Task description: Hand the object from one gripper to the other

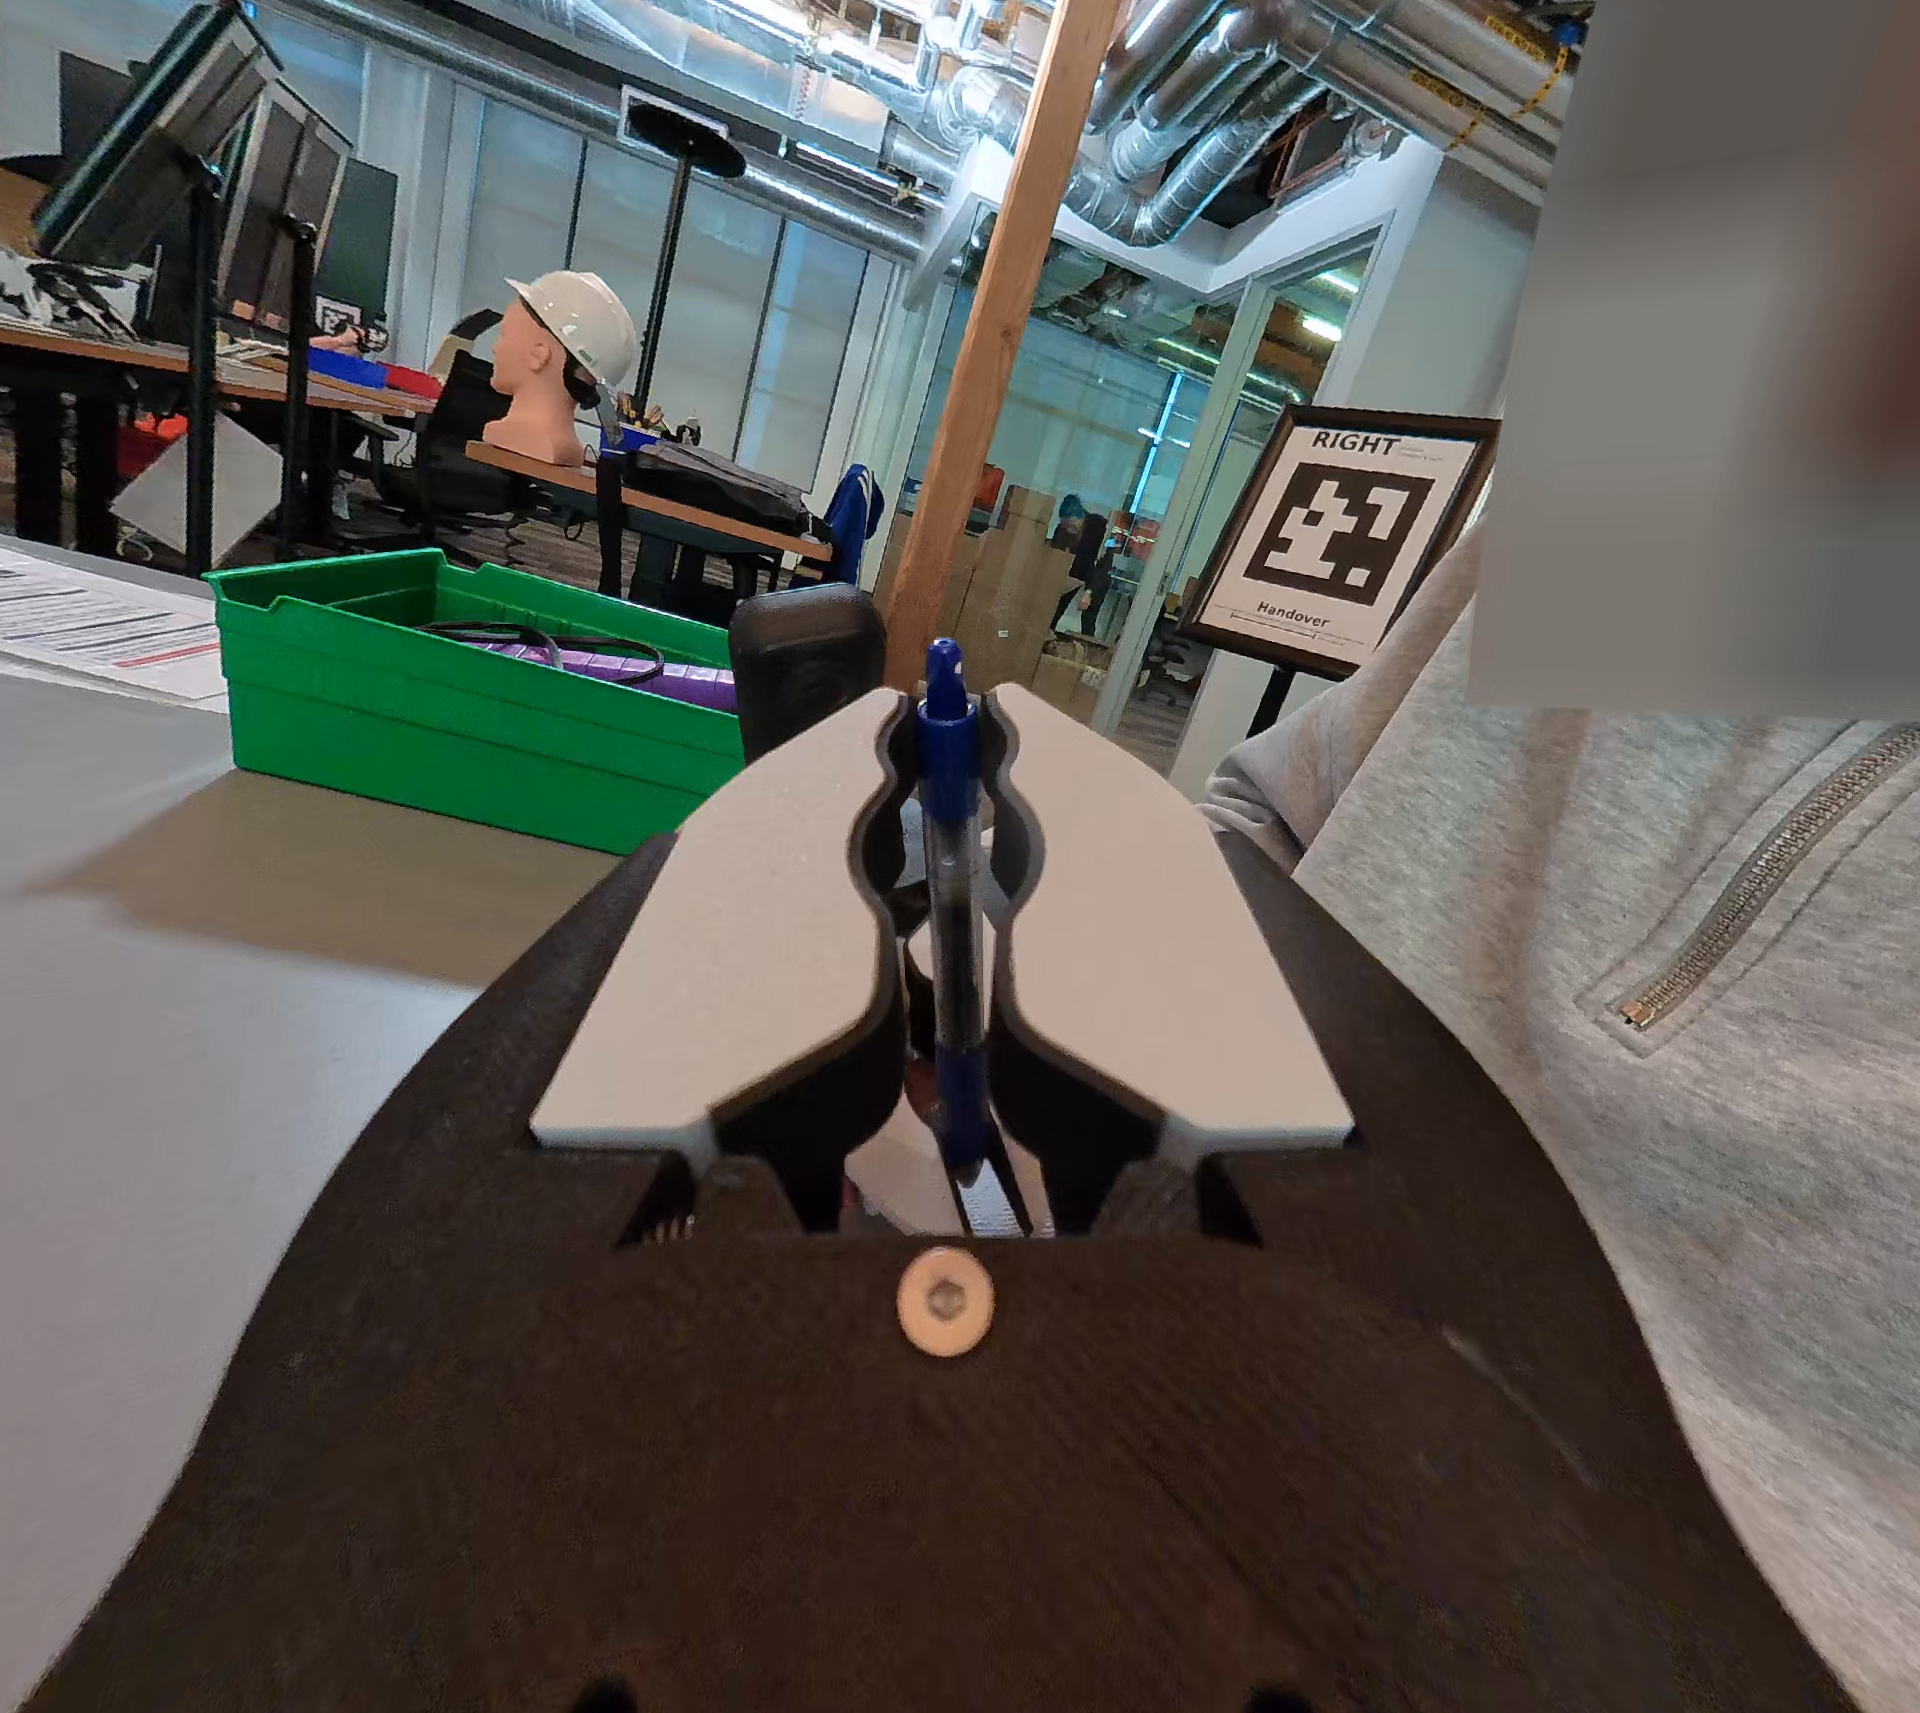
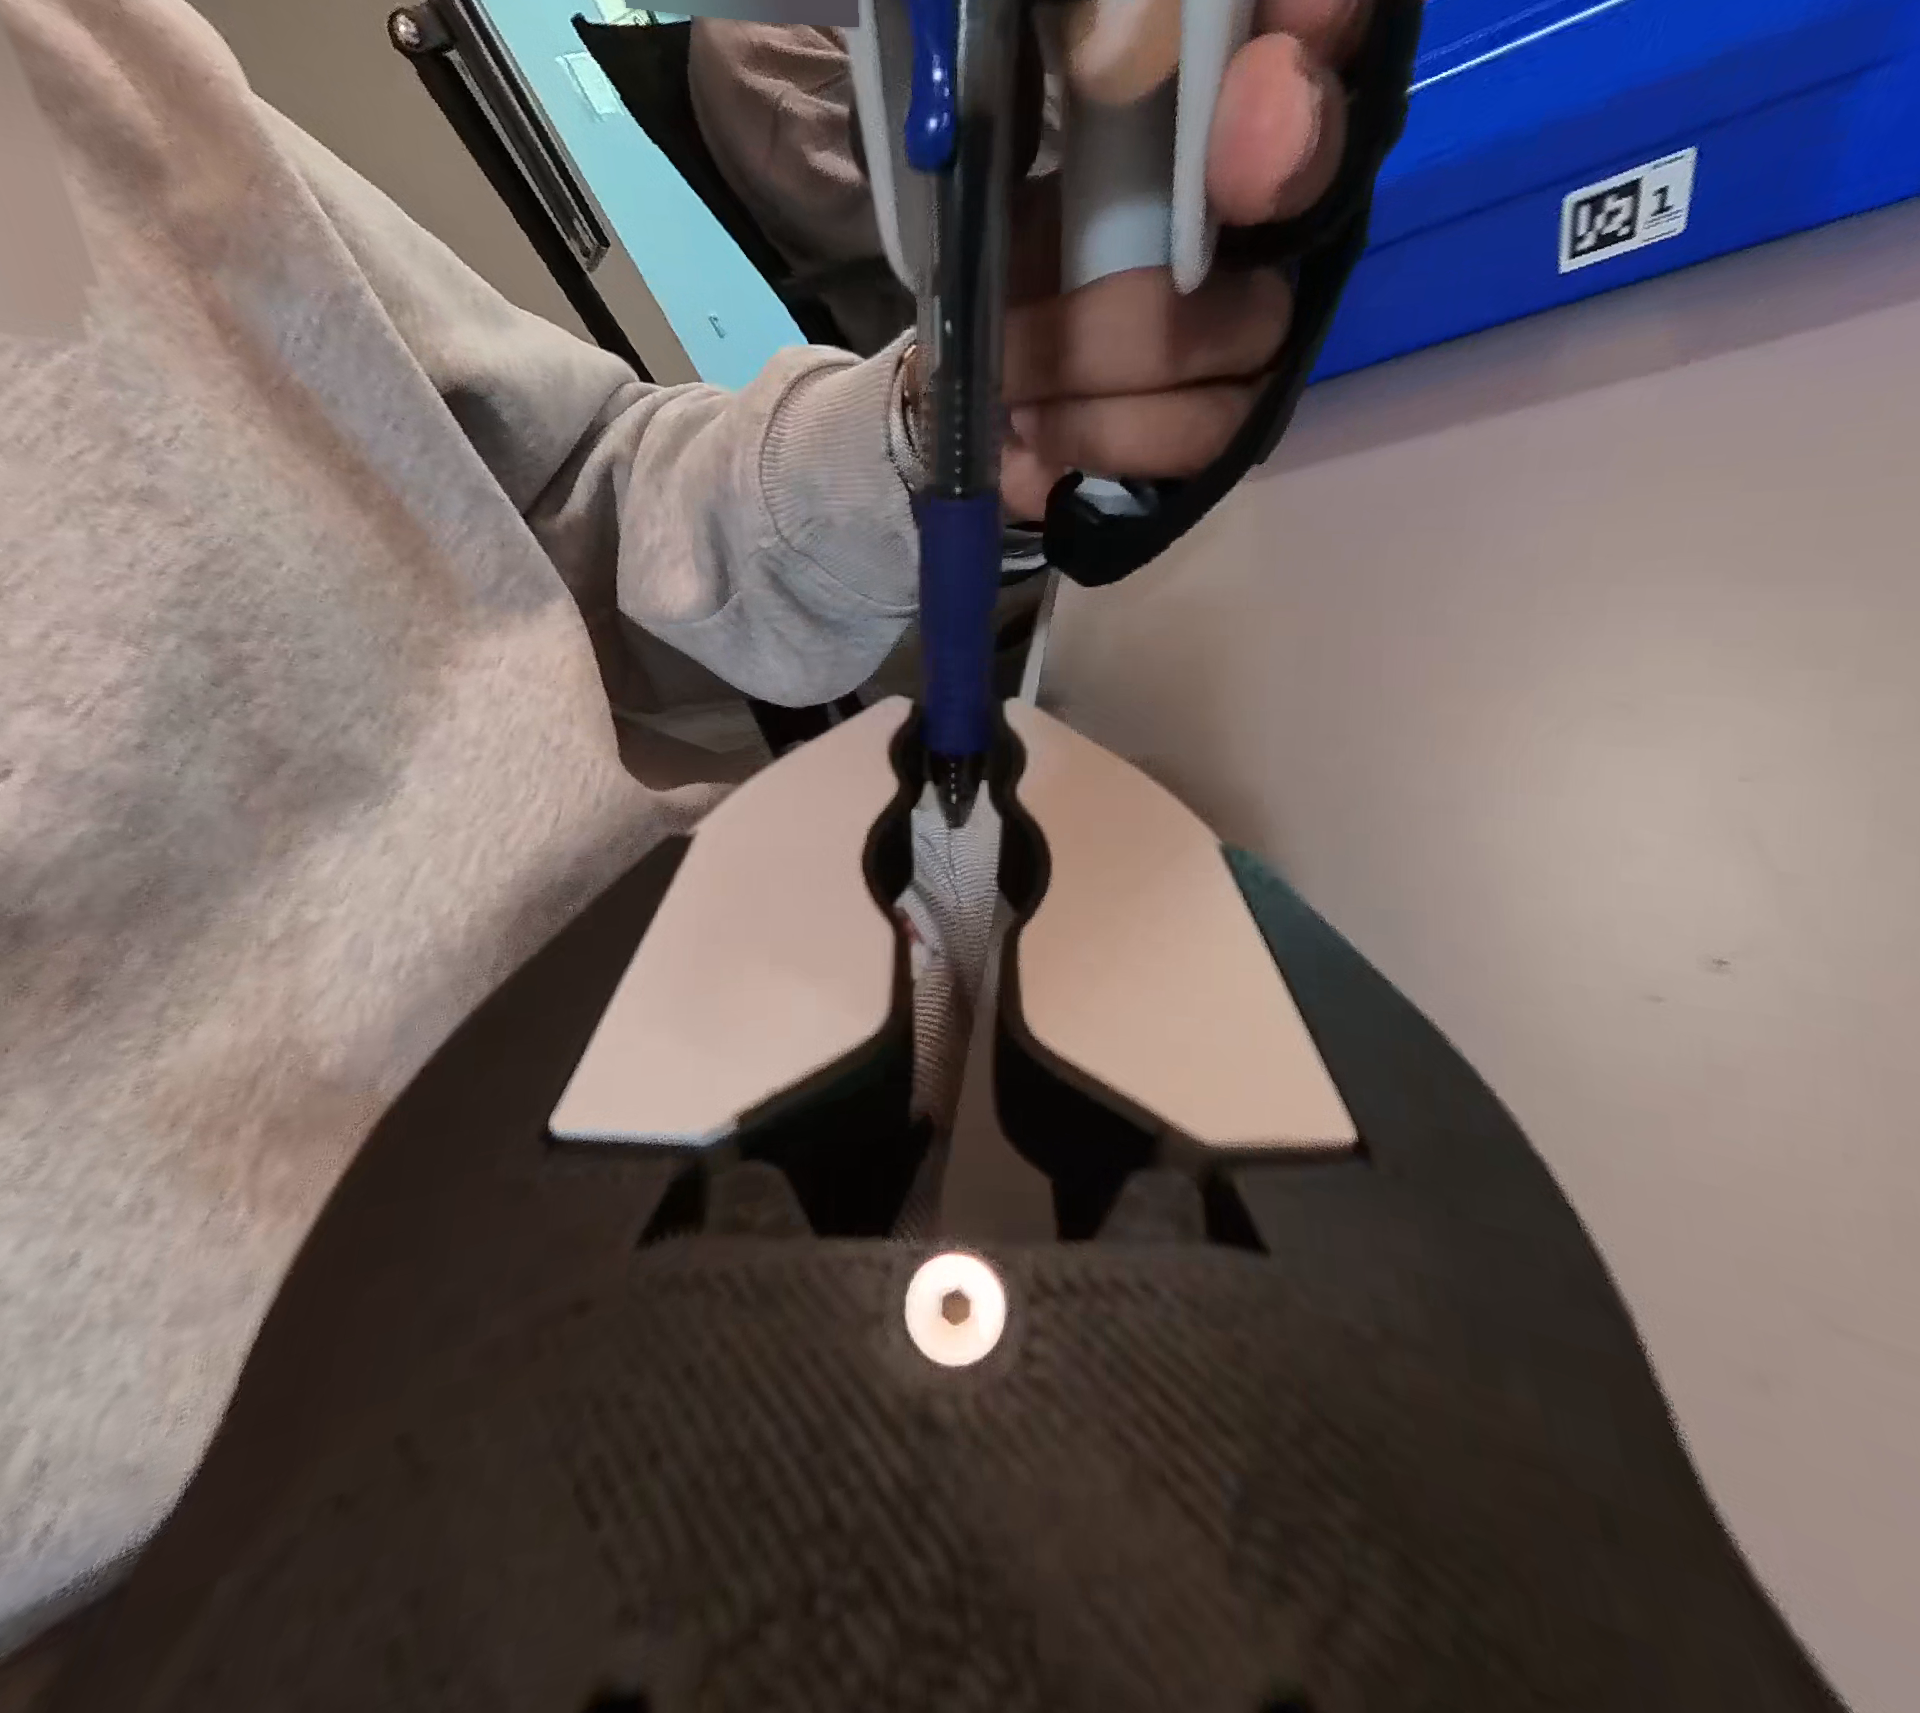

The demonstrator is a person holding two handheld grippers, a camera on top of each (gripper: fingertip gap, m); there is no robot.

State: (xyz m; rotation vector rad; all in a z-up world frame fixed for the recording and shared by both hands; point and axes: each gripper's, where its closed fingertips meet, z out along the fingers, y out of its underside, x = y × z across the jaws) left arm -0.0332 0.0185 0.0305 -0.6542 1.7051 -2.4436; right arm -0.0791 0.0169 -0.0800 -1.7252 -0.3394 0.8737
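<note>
Grey, smooth laminate covers the worktop, which stands in an open workshop with silver ducts and 1 slanted wooden post overhead. On it, behind the left tool, sits 1 green plastic bin holding purple blocks and a black cable; 1 black rounded device stands just beside that bin, and 1 printed paper sheet lies on the bin's far side. Farther behind the bin, 1 mannequin head in a white hard hat rests on another desk. 1 framed black-and-white marker sign stands beyond the bin, near a grey zip sweatshirt.

1 blue-capped clear ballpoint pen is clamped between the left tool's 2 white fingers, its clicker end poking past the tips. In the right wrist view, the same pen runs down to the right tool, whose 2 fingers are closed on its blue rubber grip near the point. So 2 tools hold 1 pen together, above the worktop. A hand grips the left tool's handle, and 1 blue plastic bin sits behind it.
</note>
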